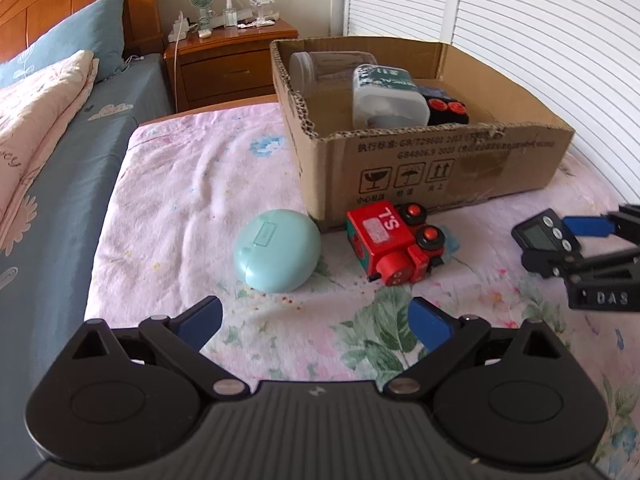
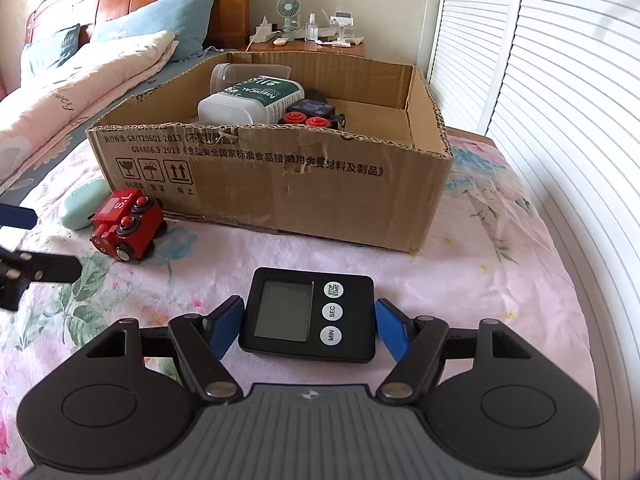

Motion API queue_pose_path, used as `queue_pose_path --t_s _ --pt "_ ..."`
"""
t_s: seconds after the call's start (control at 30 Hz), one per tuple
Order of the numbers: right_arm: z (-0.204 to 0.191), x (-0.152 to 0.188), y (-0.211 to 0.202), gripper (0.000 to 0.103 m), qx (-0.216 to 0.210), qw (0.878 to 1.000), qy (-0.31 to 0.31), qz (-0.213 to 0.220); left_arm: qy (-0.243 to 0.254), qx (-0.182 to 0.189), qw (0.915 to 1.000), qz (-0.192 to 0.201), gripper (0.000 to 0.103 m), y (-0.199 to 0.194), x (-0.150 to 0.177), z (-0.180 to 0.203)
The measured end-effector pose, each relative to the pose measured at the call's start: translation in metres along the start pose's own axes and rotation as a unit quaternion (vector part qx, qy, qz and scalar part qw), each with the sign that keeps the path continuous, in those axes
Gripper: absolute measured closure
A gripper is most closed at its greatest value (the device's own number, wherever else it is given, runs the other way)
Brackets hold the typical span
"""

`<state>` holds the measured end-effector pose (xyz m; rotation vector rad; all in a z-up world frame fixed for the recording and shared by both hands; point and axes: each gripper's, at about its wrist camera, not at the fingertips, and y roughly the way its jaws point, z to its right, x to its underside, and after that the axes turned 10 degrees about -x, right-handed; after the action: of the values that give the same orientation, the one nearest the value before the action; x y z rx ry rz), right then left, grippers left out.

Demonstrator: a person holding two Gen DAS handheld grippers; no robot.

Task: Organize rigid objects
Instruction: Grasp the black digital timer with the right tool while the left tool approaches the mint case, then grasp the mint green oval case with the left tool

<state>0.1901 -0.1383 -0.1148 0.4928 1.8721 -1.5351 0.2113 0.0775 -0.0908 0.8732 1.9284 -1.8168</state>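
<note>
Right now our right tongs (image 2: 309, 326) sit around the flat black digital timer with a grey screen and three round white buttons (image 2: 308, 316), one blue pad at each short side. The left pad looks to be touching the case; at the right a thin gap may remain, so we cannot call it a firm grip, and we judge the tongs not yet clamped. A lift from here could let the timer tip or slide out, since its smooth plastic edges give the pads little to bite. Our left tongs (image 1: 316, 322) stand wide open and empty above the pink flowered bed sheet (image 1: 192, 200). Just beyond them lie the mint-green oval plastic case (image 1: 276, 256) and the red toy train engine with black wheels (image 1: 394, 246), close against the open brown cardboard box (image 2: 280, 184). A low carry could catch the timer on the box's torn front rim.
</note>
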Motion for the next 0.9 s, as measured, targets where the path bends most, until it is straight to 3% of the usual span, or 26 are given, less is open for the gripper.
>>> queue_pose_path --t_s 0.37,0.5,0.73,0.9 --pt "0.0 0.001 0.002 0.018 -0.007 1.0 -0.006 0.002 0.0 -0.03 0.9993 0.02 0.01 0.007 -0.012 -0.011" --pt "-0.001 0.001 0.003 0.014 -0.009 1.0 -0.008 0.003 0.003 -0.038 0.9991 0.02 0.023 0.016 -0.018 -0.018" --pt "-0.002 0.001 0.004 0.011 -0.009 1.0 -0.008 0.003 0.015 -0.025 0.9995 0.014 0.031 0.032 -0.024 -0.017" --pt "-0.002 0.001 0.004 0.01 -0.009 1.0 -0.008 0.003 0.012 -0.003 0.9998 0.015 0.051 0.034 -0.028 -0.016"
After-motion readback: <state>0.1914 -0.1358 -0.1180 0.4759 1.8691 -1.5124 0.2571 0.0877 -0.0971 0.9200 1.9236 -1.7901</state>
